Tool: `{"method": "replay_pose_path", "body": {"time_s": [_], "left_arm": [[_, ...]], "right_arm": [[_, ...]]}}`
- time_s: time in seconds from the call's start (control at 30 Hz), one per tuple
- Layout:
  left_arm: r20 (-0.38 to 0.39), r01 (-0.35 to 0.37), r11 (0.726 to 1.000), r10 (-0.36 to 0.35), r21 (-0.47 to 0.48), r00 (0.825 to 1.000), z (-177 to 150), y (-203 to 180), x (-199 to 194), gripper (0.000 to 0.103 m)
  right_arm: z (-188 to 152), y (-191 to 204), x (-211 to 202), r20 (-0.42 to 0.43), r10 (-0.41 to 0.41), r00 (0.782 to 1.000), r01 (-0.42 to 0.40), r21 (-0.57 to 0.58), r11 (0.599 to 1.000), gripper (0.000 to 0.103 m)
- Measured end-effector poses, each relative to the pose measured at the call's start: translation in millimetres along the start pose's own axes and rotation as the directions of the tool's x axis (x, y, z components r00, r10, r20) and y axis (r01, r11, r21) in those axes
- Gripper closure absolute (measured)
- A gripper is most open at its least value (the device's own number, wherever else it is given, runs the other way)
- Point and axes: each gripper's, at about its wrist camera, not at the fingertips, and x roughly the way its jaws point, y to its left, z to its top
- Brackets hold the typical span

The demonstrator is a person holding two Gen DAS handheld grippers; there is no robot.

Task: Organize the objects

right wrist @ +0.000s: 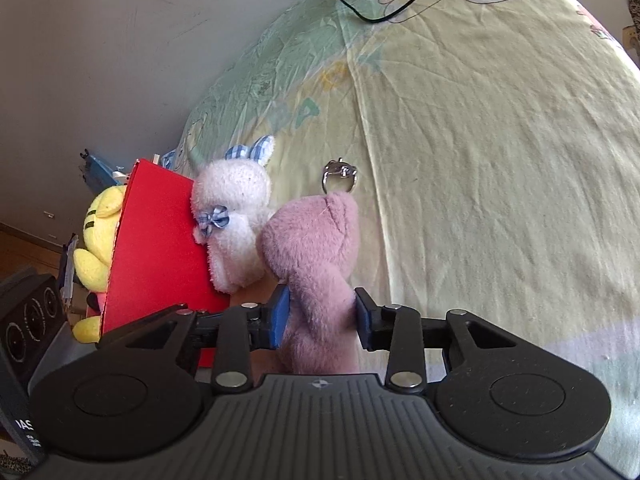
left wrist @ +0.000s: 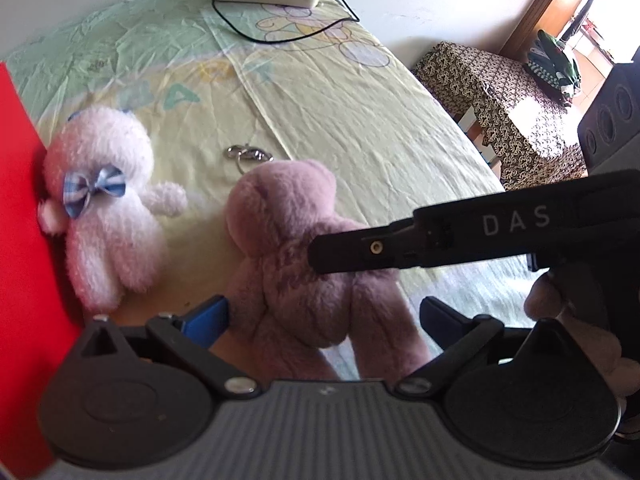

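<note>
Pinching the pink plush [right wrist: 316, 264] at its waist on the bedsheet [right wrist: 500, 160], the right gripper [right wrist: 320, 316] should lift straight and, seemingly, clear the white plush [right wrist: 234, 220] toward the red box [right wrist: 156, 248], while the left gripper [left wrist: 324, 316] stays spread.

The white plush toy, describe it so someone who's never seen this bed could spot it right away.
On the pale yellow bedsheet, find the red box at its edge. The white plush toy leans against that box, beside a mauve plush toy. Only the white one wears a blue checked bow.

Bright daylight, fisheye warp, slight blur, doorway glare
</note>
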Motion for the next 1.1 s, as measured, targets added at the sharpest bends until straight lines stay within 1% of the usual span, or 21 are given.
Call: {"method": "replay_pose_path", "body": {"time_s": [0.1, 0.27, 0.47, 0.6, 0.7, 0.77, 0.9, 0.93, 0.97, 1.03, 1.1], "left_arm": [[-0.011, 0.004, 1.0, -0.004, -0.015, 1.0, -1, 4, 2, 0.003], [-0.008, 0.014, 0.999, -0.014, -0.034, 1.0, -1, 10, 2, 0.003], [-0.002, 0.027, 0.999, -0.027, -0.042, 1.0, -2, 13, 3, 0.003], [0.003, 0.04, 0.998, -0.04, -0.043, 0.999, 0, 15, 1, 0.003], [0.003, 0.038, 0.998, -0.038, -0.043, 0.999, 1, 14, 2, 0.003], [0.004, 0.028, 0.999, -0.028, -0.044, 1.0, 1, 14, 2, 0.004], [0.019, 0.013, 1.0, -0.013, -0.005, 1.0, 2, 9, -1, 0.004], [0.018, 0.005, 1.0, -0.005, -0.001, 1.0, 2, 9, -1, 0.006], [0.012, -0.001, 1.0, 0.001, 0.004, 1.0, 3, 8, 0, 0.011], [0.004, -0.016, 1.0, 0.016, 0.007, 1.0, 3, 7, 1, 0.011], [0.003, -0.028, 1.0, 0.028, 0.003, 1.0, 3, 8, 2, 0.016]], "right_arm": [[0, 7, 4, -0.006, -0.002, 1.0, 0.002, -0.038, 0.999, 0.07], [3, 11, 7, -0.018, -0.007, 1.0, 0.006, -0.064, 0.998, 0.07], [5, 19, 6, -0.033, -0.038, 0.999, 0.034, -0.112, 0.993, 0.069], [4, 29, 4, -0.03, -0.07, 0.997, 0.064, -0.171, 0.983, 0.07], [5, 30, 4, -0.029, -0.09, 0.996, 0.083, -0.185, 0.979, 0.071], [6, 31, 2, -0.041, -0.086, 0.995, 0.077, -0.183, 0.98, 0.072], [6, 36, 2, -0.059, -0.08, 0.995, 0.066, -0.209, 0.976, 0.075], [5, 37, 2, -0.061, -0.084, 0.995, 0.069, -0.212, 0.975, 0.076], [4, 39, 3, -0.061, -0.09, 0.994, 0.075, -0.22, 0.973, 0.076], [2, 43, 4, -0.061, -0.099, 0.993, 0.081, -0.242, 0.967, 0.075], [0, 46, 6, -0.056, -0.112, 0.992, 0.094, -0.262, 0.961, 0.073]]}}
